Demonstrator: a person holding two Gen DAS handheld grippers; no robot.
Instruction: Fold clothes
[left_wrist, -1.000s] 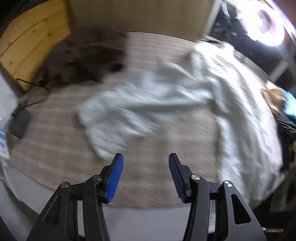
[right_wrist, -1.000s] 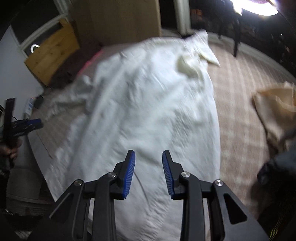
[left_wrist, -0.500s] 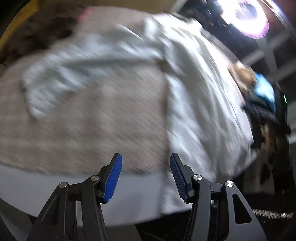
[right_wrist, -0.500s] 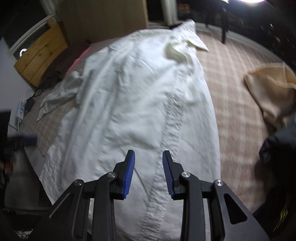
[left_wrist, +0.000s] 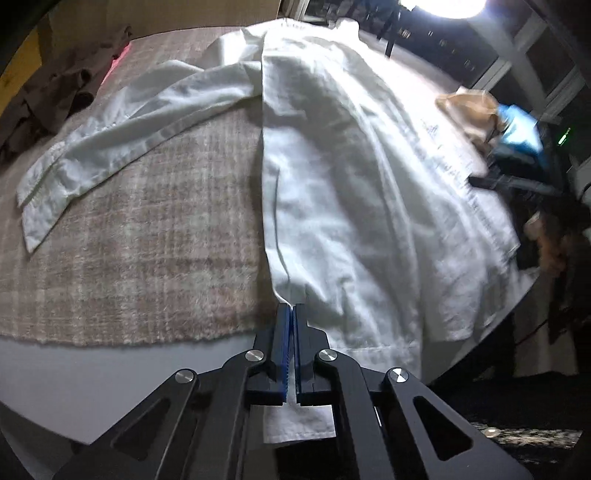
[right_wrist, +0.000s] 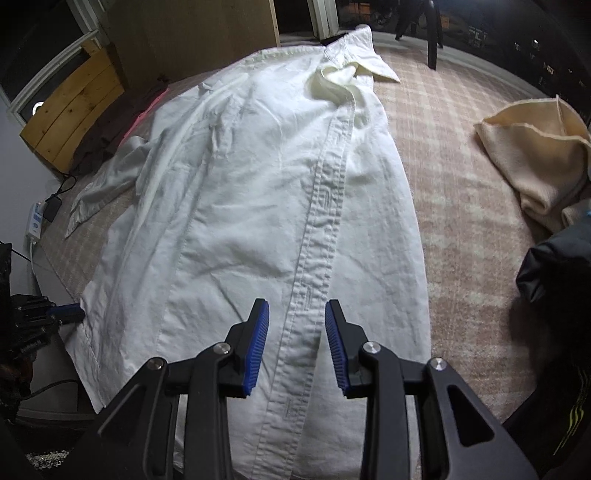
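white shirt (right_wrist: 258, 206) spread button-side up over a plaid blanket (right_wrist: 461, 221), collar toward the top of the frame, button placket running down the centre to the bottom edge. one sleeve (left_wrist: 122, 125) stretched out across the blanket toward the left of the left wrist view. left gripper (left_wrist: 293, 314) at the bottom centre of its frame, fingers just pressed together — pinching the shirt's side edge near the hem, white cloth showing between and below the blue pads. right gripper (right_wrist: 297, 325) low over the hem end, fingers (right_wrist: 258, 343) partly spread, straddling the placket — contact with the cloth not clear. cream cloth (right_wrist: 535, 158) bunched at the right edge, dark brown garment (left_wrist: 55, 92) at upper left.
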